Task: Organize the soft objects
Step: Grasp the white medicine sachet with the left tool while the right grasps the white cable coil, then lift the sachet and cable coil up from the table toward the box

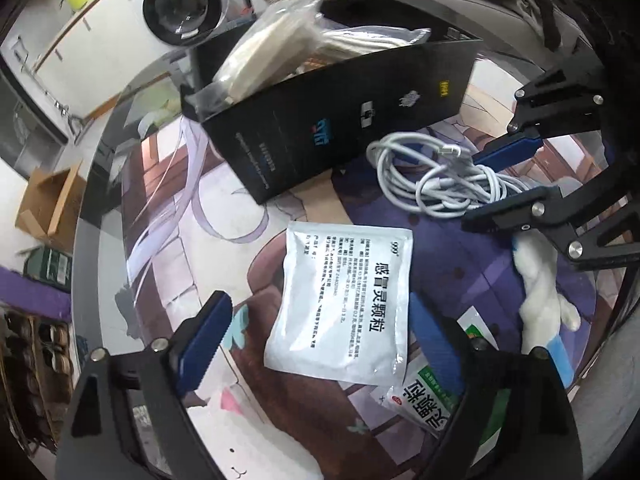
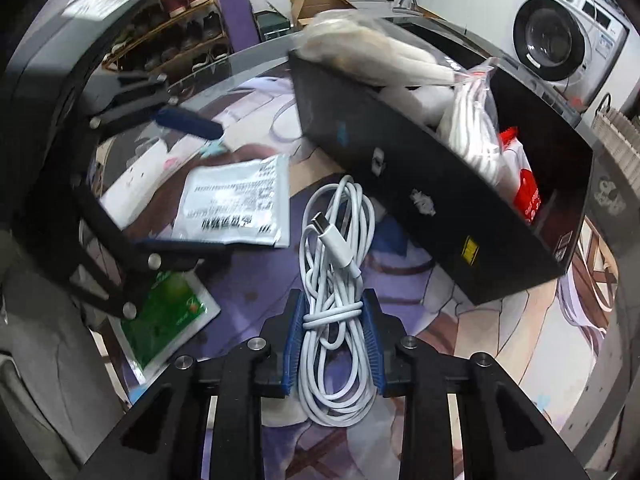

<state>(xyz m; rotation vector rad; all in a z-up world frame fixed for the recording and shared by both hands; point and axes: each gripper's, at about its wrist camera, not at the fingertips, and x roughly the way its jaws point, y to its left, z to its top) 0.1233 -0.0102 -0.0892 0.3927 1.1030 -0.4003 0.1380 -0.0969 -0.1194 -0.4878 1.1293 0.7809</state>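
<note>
Cluttered surface [image 2: 500, 344]: right claw [image 2: 331, 340] clamps the white cable [image 2: 332, 240] at lower centre; left claw [image 1: 320, 344] gapes over the sachet [image 1: 344, 304]. Loose loops could snag the black box [image 2: 420, 184].

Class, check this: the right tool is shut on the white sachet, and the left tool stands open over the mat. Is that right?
Not quite. The right tool is shut on the white cable, not the sachet, which lies free on the mat. The right wrist view shows it. The left tool does stand open.
</note>
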